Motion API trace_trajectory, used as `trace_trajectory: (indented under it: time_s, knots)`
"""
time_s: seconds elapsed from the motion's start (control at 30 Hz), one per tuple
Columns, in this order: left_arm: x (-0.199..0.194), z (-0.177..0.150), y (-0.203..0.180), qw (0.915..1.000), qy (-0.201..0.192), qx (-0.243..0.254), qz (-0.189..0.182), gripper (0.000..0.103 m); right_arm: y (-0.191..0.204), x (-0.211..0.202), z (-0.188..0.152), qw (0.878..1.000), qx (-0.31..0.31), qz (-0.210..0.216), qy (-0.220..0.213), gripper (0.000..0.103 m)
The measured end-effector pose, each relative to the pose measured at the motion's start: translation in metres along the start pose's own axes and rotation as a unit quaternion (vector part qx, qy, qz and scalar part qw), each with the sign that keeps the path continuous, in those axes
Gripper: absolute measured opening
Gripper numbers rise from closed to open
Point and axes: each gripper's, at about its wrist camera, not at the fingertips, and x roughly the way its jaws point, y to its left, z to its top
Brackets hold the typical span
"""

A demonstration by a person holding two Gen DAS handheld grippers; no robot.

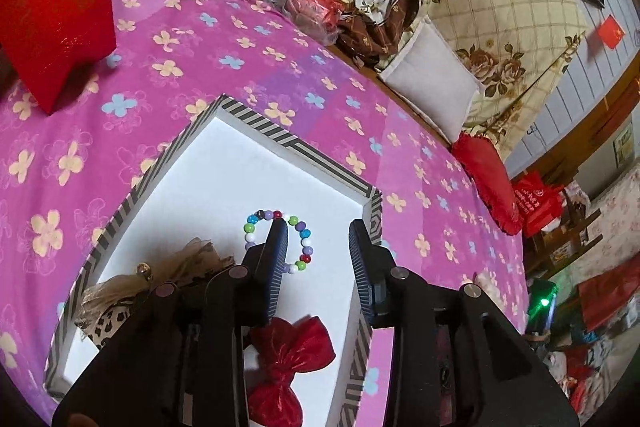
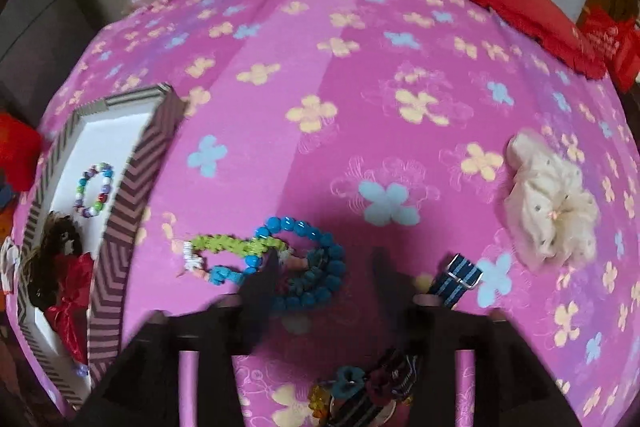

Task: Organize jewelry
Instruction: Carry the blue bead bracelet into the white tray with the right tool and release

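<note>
Two grippers are under my control, both above the pink flowered bedspread (image 2: pixel 360 87). My left gripper (image 1: pixel 318 235) hangs over the striped tray (image 1: pixel 256 119) with its jaws spread apart and nothing between them. Inside the tray, the multicolored bead bracelet (image 1: pixel 306 243) lies on the white floor toward the tray's far right corner; one finger crosses in front of the ring, and I cannot tell whether it touches. A red bow (image 1: pixel 292 359) lies near the tray's near edge, and a beige and leopard-print hair piece (image 1: pixel 120 291) sits against the left wall.

My right gripper (image 2: pixel 324 259) is over the bedspread, to the right of the tray, jaws apart and empty; its fingers are blurred. Between them lies the blue bead bracelet (image 2: pixel 316 267), coiled and overlapping a green beaded strand (image 2: pixel 232 243). A striped navy watch strap (image 2: pixel 460 279) lies just beside the right finger. A cream ruffled scrunchie (image 2: pixel 552 203) rests well apart, toward the bedspread's right edge. A cluster of small hair accessories (image 2: pixel 368 387) lies at the near edge, its details too blurred to identify.
</note>
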Motion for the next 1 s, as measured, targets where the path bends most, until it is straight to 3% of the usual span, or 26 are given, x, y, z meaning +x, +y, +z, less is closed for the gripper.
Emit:
trace_trajectory:
  time_s: [0.13, 0.23, 0.33, 0.53, 0.67, 1.0]
  knots:
    - [0.000, -0.002, 0.000, 1.0000, 0.001, 0.000, 0.004, 0.031, 0.028, -0.015, -0.009, 0.997, -0.068, 0.010, -0.031, 0.052]
    - [0.002, -0.003, 0.000, 1.0000, 0.005, 0.001, 0.007, 0.031, 0.060, -0.012, -0.017, 0.990, -0.137, 0.016, -0.026, 0.040]
    - [0.003, -0.004, 0.001, 0.9999, 0.008, 0.001, 0.009, 0.031, 0.079, 0.000, -0.020, 0.985, -0.169, 0.011, -0.021, 0.039]
    - [-0.004, 0.003, 0.017, 0.9995, 0.001, -0.022, 0.020, 0.031, 0.086, 0.023, -0.016, 0.986, -0.166, 0.005, -0.008, 0.038]
    - [-0.007, 0.006, 0.026, 0.9990, -0.001, -0.040, 0.021, 0.031, 0.087, 0.027, -0.014, 0.989, -0.148, 0.025, 0.011, 0.007]
    - [-0.016, 0.008, 0.031, 0.9985, -0.015, -0.042, 0.032, 0.031, 0.067, -0.040, 0.009, 0.994, -0.078, 0.063, -0.046, 0.007]
